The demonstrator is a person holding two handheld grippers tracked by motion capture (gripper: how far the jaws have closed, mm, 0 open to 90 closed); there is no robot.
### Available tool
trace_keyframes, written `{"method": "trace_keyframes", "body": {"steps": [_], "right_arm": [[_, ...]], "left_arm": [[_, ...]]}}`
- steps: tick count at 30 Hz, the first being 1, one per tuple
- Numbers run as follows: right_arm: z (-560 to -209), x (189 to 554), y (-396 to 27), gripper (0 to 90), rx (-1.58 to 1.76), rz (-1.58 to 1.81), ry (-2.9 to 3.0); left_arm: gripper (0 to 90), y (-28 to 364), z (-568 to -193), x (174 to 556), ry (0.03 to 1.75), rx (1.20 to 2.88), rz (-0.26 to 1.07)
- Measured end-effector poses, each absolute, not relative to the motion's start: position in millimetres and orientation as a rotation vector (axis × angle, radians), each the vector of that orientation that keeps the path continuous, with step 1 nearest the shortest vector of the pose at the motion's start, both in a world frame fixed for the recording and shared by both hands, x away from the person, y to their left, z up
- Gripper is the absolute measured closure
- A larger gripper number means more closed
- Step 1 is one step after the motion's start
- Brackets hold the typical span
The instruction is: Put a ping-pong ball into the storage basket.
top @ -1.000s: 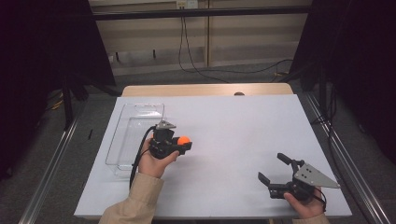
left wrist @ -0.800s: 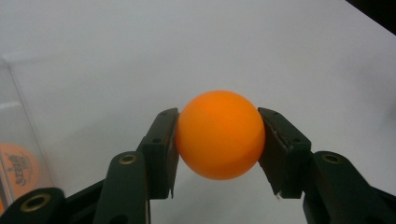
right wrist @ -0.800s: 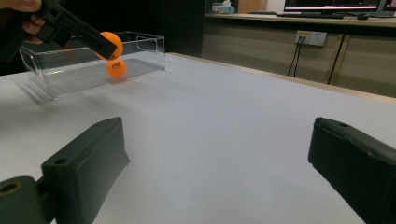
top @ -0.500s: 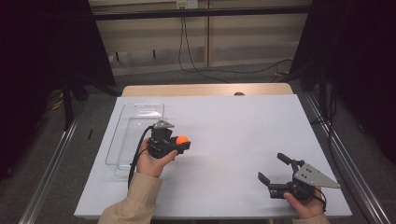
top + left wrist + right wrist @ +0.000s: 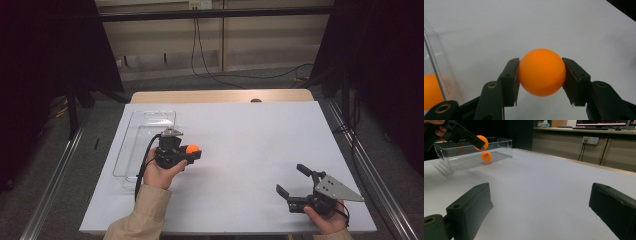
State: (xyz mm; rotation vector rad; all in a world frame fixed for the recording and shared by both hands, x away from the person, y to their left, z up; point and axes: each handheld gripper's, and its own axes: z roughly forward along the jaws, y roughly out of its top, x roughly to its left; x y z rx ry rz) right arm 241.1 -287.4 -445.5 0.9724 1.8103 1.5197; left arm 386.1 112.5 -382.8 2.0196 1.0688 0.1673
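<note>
An orange ball (image 5: 541,72) is pinched between the pads of the left tongs (image 5: 192,152), held above the table (image 5: 250,145) just beside a clear box (image 5: 145,131). In the right gripper view, a second ball (image 5: 486,156) is seen lying inside the box, hard to make out from above. The right tongs (image 5: 292,181) are spread wide with nothing between them, well apart near the table's front edge.

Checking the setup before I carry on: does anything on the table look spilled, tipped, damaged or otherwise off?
Nothing stands out. The left gripper holds an orange ball squarely between its jaws, clear of the white table. The clear bin stands upright with a second ball resting inside it. The right gripper is open with nothing in it.
</note>
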Motion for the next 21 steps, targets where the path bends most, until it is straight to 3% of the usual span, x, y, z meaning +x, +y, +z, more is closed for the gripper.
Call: {"method": "trace_keyframes", "body": {"steps": [21], "right_arm": [[-445.5, 241.1, -287.3, 3.5, 0.969, 1.517, 1.814]], "left_arm": [[50.9, 119.6, -379.0, 387.0, 1.079, 2.009, 0.179]]}}
